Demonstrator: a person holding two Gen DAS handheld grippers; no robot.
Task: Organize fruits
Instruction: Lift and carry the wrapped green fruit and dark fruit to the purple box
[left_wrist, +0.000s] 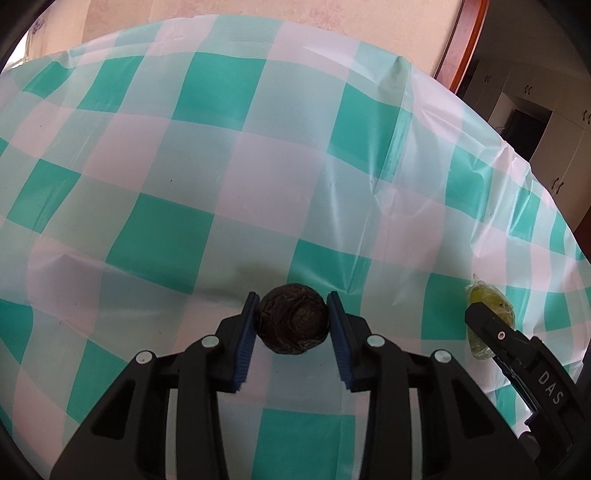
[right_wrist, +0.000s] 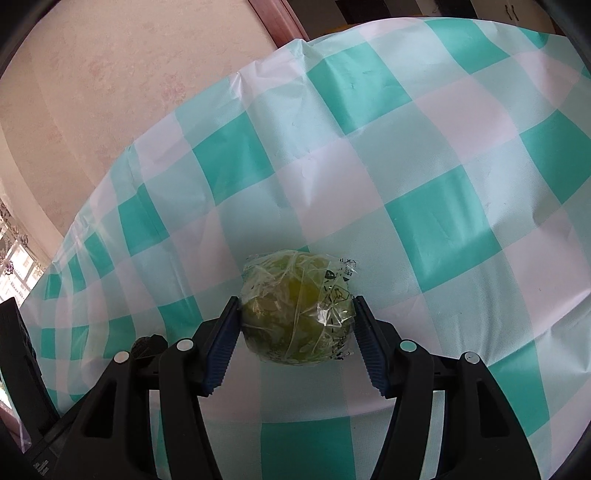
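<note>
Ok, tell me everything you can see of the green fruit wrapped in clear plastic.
The round yellow-green fruit in crinkled clear plastic film sits on the teal-and-white checked plastic tablecloth. The wrap is wrinkled and glossy, printed with small black symbols, and bunches into a loose flap at its upper right. The right tool straddles it, both blue ribbed pads against the wrap at its sides. In the left wrist view it lies at the right, partly hidden behind that tool.

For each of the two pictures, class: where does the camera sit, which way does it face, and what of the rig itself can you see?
Left wrist: on the left gripper, facing down its fingers at a dark fruit; right gripper at the right edge.
Right wrist: on the right gripper, facing a wrapped green fruit.
Shared: checked tablecloth, the green fruit.
</note>
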